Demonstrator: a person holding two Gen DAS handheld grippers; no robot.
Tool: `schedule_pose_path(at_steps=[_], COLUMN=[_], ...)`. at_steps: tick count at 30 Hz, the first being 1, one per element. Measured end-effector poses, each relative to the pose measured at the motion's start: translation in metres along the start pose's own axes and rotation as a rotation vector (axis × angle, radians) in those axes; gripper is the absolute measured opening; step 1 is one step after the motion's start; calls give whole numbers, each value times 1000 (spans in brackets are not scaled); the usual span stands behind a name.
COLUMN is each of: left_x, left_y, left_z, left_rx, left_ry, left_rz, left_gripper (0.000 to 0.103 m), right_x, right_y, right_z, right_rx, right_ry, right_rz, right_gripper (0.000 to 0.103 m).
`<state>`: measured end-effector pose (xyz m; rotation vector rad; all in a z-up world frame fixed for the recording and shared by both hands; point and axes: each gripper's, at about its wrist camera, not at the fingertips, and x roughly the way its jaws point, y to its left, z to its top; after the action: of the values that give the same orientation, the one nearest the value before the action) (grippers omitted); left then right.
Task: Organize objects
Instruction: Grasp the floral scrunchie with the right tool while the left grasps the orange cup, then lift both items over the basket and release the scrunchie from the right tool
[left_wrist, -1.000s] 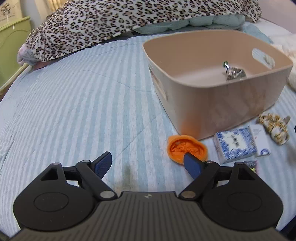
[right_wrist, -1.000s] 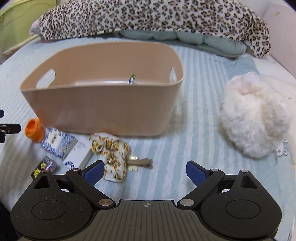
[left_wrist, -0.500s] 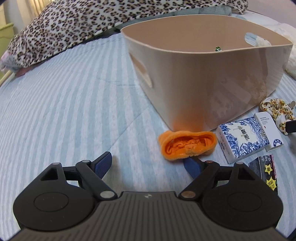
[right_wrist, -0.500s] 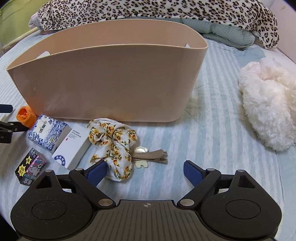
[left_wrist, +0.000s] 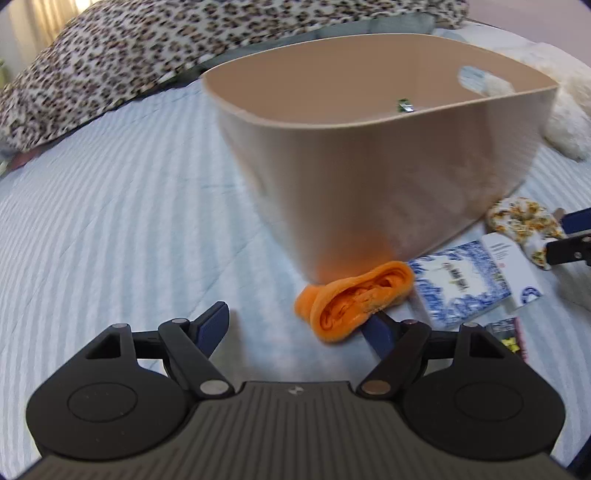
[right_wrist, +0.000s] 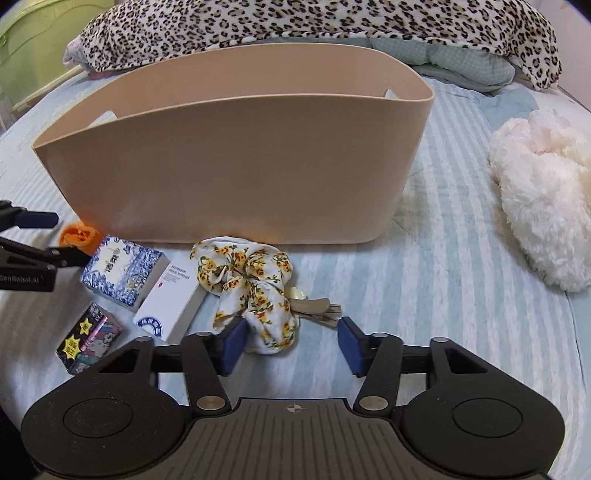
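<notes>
A beige plastic bin (left_wrist: 388, 155) stands on the striped bed; it also shows in the right wrist view (right_wrist: 236, 170). An orange cloth item (left_wrist: 354, 299) lies at its near corner. My left gripper (left_wrist: 295, 325) is open, its right finger just under the orange item's edge. A floral scrunchie (right_wrist: 255, 288) and a tan hair clip (right_wrist: 317, 308) lie in front of the bin. My right gripper (right_wrist: 291, 345) is open, its tips at either side of the scrunchie's near end and the clip.
A blue-and-white box (right_wrist: 122, 269), a white box (right_wrist: 170, 295) and a small dark star-printed box (right_wrist: 88, 338) lie left of the scrunchie. A fluffy white item (right_wrist: 543, 192) lies right. A leopard blanket (right_wrist: 295, 22) lies behind the bin. A small wrapper (left_wrist: 404, 105) lies inside the bin.
Both grippers moved forward and lower. The left one closed in on the orange item; the right one closed in on the scrunchie and narrowed somewhat.
</notes>
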<state>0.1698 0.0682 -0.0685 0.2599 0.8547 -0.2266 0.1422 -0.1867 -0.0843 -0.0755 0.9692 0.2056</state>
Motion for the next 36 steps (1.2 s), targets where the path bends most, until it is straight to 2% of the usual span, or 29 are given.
schedule_pose_path(at_steps=[3,6,8,10,11,13,15,16,17,18,19,21,22,25,32,36], left_x=[0,2,1,1,1,0,-1,-2,-4,-4,-6,-8,-10,-17,-44,-65], left_y=[-8,-10,-12,-15,-16,-17,-19,-20,-22,-22,-21,-20,-19,-18,-12,-10], left_z=[1,3,3,4,4,5,5,5,2,3,3,2,2,-2,-7,-3], left_rx=[25,6,11,31,37,44,51,55,58,60,60,49,39,21,-16,-46], left_ry=[-11,-7,-13,-5,1,2,5,10,15,16,18,23,28,29,21,-15], left_rz=[-10,-25,-42,-66,-79,-98,-105,-108,-112,-114,-118,-129,-130,-127,-140,-137], left_gripper=[79,79,76,56,53,39,32,24,22,20,18,14,14,13,13,13], right_x=[0,-2,-5,-9,-10,-10,-8,-5,-3,0,2,4,4,0,-30,-50], right_y=[-3,-7,-7,-7,-6,-3,-1,0,1,2,3,5,6,9,7,0], right_z=[-2,-4,-4,-4,-3,-2,1,2,4,6,8,10,10,8,6,11], right_rx=[26,47,57,56,50,35,30,30,33,36,37,30,22,17,7,19], right_ry=[5,1,-4,-8,-9,-10,-14,-14,-10,-3,6,12,11,10,-43,-89], right_rz=[11,16,23,35,40,45,51,57,65,77,91,100,100,106,94,84], right_gripper=[47,54,54,53,52,52,52,49,47,39,23,18,12,7,6,6])
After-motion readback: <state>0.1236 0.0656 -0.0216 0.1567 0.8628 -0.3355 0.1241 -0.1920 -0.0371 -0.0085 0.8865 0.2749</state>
